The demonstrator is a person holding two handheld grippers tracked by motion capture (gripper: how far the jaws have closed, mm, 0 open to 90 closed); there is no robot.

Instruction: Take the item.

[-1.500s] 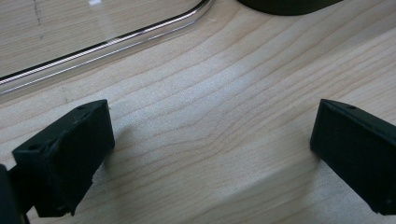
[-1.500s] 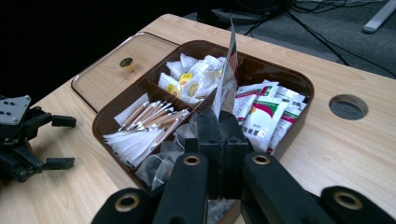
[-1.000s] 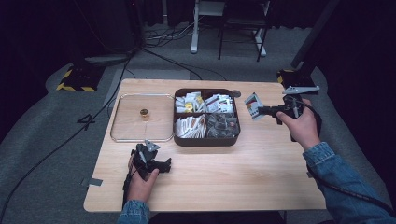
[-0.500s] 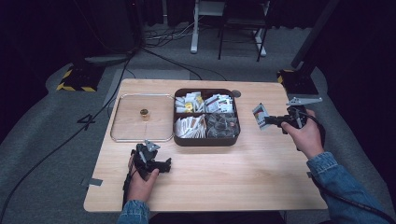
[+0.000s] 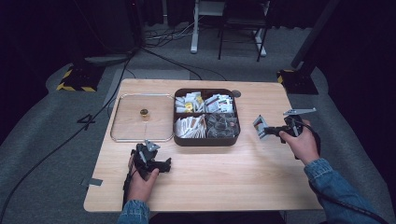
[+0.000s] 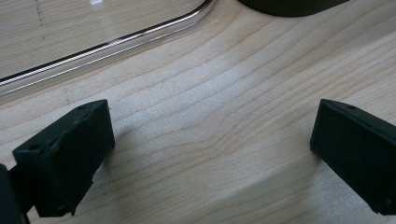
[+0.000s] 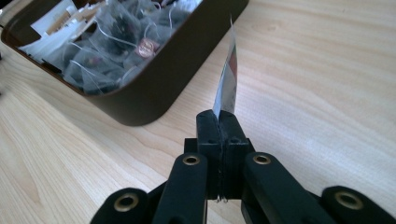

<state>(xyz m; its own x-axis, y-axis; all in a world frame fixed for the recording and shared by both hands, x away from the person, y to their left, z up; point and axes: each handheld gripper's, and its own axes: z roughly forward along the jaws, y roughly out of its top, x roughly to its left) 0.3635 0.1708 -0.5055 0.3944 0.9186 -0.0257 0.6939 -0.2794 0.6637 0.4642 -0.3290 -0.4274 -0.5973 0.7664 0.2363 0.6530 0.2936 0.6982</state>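
A thin tea sachet (image 7: 228,74) stands edge-on, with my right gripper (image 7: 219,122) shut on its lower end. In the high view the right gripper (image 5: 268,131) holds this sachet (image 5: 260,126) low over the wood, just right of the dark brown four-compartment box (image 5: 207,141). The box (image 7: 154,93) holds several tea bags (image 7: 112,44) and paper packets. My left gripper (image 5: 152,157) rests at the front left of the table. Its jaws stand wide open over bare wood (image 6: 212,144), with nothing between them.
A clear rectangular lid (image 5: 122,122) with a small brass knob (image 5: 144,112) lies left of the box; its rim (image 6: 112,44) runs just beyond the left jaws. A small round disc (image 5: 236,93) sits behind the box. The wooden table (image 5: 224,182) has bare room in front.
My right hand has come down and towards the near side with the sachet, away from the box's far right corner. The left hand has stayed put.
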